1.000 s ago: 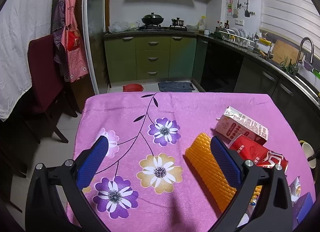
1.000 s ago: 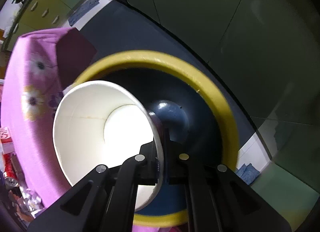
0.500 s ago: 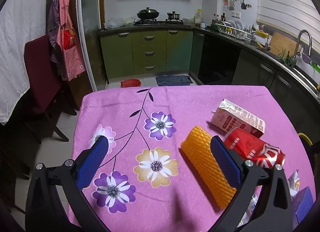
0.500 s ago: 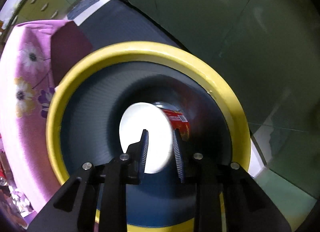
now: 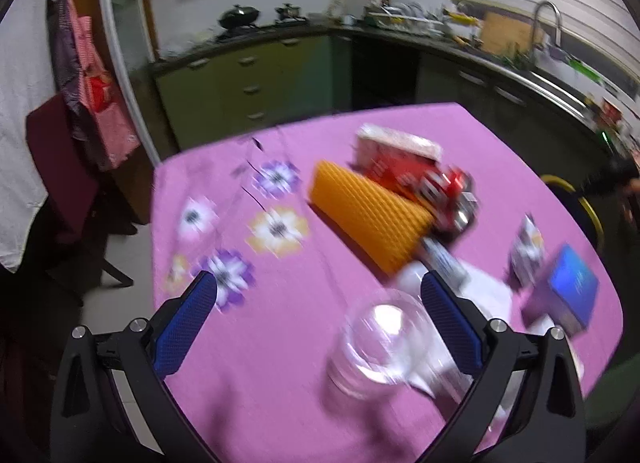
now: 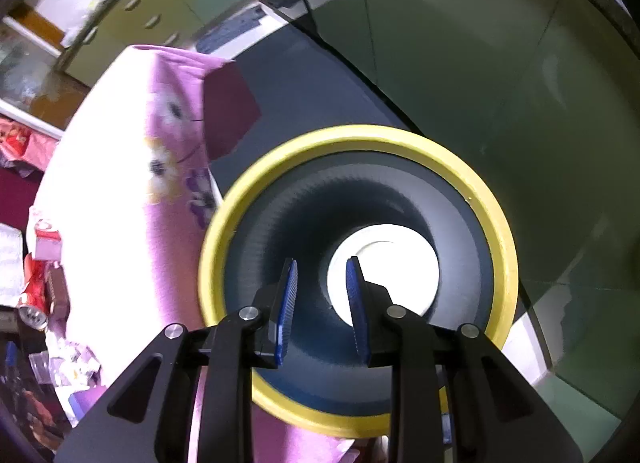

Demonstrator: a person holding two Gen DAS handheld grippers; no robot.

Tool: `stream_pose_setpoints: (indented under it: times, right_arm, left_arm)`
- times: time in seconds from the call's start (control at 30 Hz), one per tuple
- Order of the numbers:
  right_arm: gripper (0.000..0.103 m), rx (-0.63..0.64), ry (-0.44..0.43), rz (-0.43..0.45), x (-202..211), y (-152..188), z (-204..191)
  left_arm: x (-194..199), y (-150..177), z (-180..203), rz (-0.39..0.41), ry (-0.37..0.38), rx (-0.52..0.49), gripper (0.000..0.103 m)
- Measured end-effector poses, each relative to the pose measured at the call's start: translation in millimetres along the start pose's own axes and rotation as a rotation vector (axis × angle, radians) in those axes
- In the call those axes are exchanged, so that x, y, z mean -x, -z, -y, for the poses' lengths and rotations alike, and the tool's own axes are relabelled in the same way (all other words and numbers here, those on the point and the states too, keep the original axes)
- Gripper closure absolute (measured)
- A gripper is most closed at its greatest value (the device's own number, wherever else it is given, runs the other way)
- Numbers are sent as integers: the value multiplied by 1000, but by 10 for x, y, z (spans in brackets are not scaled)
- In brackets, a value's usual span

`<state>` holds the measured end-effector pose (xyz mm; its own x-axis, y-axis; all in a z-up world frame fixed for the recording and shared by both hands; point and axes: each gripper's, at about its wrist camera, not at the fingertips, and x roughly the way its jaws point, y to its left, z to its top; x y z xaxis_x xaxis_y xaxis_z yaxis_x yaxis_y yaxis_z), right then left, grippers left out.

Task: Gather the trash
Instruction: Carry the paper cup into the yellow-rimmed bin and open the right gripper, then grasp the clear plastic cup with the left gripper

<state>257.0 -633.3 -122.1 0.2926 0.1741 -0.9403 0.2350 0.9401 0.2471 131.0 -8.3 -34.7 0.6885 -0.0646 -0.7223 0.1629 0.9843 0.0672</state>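
In the right wrist view my right gripper hangs over a dark bin with a yellow rim. Its jaws stand a little apart with nothing between them. A white paper cup lies at the bottom of the bin. My left gripper is wide open above the pink flowered tablecloth. A clear plastic cup lies just below it, near the right finger. Beyond it lie an orange ribbed wrapper, a crushed red can and a milk carton.
A blue box and a small packet lie near the table's right edge, with white paper beside them. The bin's rim shows past that edge. A dark red chair stands left of the table. Kitchen cabinets run behind.
The right gripper opened and let go of the white cup, which dropped to the bottom of the bin; the gripper then rose. The left gripper swung right, bringing the clear cup into view.
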Motion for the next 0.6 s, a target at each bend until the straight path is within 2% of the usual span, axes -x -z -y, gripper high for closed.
stream_pose_setpoints:
  times: [0.13,0.27,0.6]
  right_arm:
    - [77,29,-19,14,151,40,-195]
    - [77,57,-34,18,166,136,-367]
    - [77,93,-47,21,136,209,-507]
  left_arm:
    - [-55,122,36,-4,-18,4,6]
    - [-91,157,-6,13,35,56,6]
    - [-89,260,101,21,85,40,6]
